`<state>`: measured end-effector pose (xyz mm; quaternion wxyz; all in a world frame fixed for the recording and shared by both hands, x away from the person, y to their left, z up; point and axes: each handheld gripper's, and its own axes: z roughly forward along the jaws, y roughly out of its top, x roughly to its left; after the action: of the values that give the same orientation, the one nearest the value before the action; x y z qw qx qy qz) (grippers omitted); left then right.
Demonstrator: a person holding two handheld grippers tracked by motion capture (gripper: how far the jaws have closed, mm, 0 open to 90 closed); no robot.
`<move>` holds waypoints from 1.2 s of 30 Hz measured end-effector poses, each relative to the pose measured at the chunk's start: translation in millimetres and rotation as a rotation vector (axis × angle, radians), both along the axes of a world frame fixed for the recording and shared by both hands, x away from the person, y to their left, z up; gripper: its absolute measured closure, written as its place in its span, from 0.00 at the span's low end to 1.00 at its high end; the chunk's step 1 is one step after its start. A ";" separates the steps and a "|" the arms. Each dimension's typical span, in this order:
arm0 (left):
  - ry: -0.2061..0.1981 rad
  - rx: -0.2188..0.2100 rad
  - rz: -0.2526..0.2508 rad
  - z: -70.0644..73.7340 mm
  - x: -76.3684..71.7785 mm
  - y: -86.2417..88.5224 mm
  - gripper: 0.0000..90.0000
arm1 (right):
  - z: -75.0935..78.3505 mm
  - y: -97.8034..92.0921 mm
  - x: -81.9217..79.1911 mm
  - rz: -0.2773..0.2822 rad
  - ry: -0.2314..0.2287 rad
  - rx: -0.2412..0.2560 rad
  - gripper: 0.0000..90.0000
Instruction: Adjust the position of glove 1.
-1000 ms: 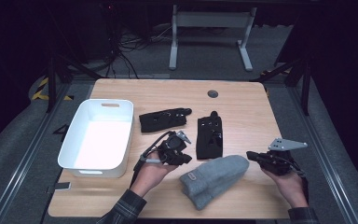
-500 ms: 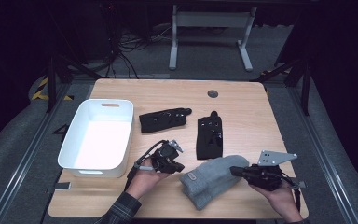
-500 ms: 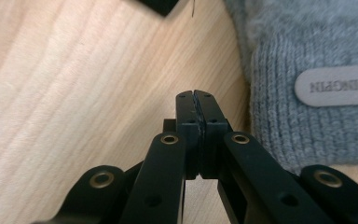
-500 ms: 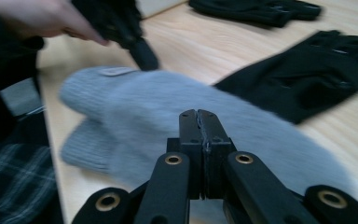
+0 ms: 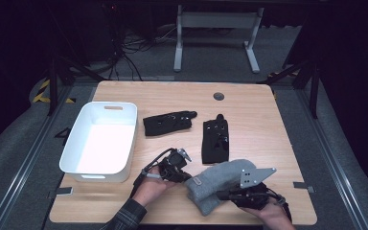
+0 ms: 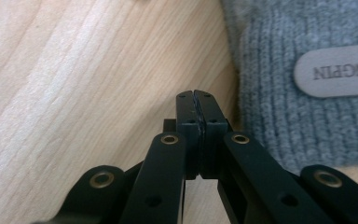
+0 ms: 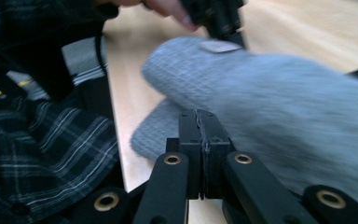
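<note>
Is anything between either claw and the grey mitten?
Nothing visible. The left claw, shut, sits right at the mitten cuff on bare table; the right claw, shut, points straight at the knit.

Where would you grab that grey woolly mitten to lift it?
Probably at the cuff end of the grey mitten, beside its label, coming from the left gripper side. The knit lies flat and soft, and that edge is bare and closest to those shut jaws.
</note>
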<state>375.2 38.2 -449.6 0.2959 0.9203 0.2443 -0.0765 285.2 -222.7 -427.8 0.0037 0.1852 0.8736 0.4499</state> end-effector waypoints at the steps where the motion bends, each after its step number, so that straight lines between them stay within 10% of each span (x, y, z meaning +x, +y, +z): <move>1: 0.005 -0.003 -0.006 0.9 -0.5 -0.2 1.00 | -3.4 6.0 -0.4 0.019 0.010 -0.013 1.00; 14: -0.006 -0.069 -0.047 17.3 -9.9 0.0 1.00 | -1.2 4.9 -1.4 0.027 0.008 0.006 1.00; 25: -0.011 0.015 -0.130 13.6 -19.8 -11.8 0.99 | -8.5 -1.1 -9.5 0.052 0.030 -0.042 0.99; 32: -0.042 -0.060 -0.059 26.9 -9.1 2.2 0.75 | 1.0 -28.9 -5.7 -0.045 -0.008 -0.034 0.90; 36: -0.146 -0.125 -0.072 30.4 -7.6 5.7 0.63 | 7.0 -49.7 -1.5 -0.124 -0.034 -0.029 0.82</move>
<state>367.6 43.9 -419.2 0.3667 0.9114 0.1836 -0.0349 283.6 -272.3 -420.8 0.0493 0.2312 0.8667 0.4391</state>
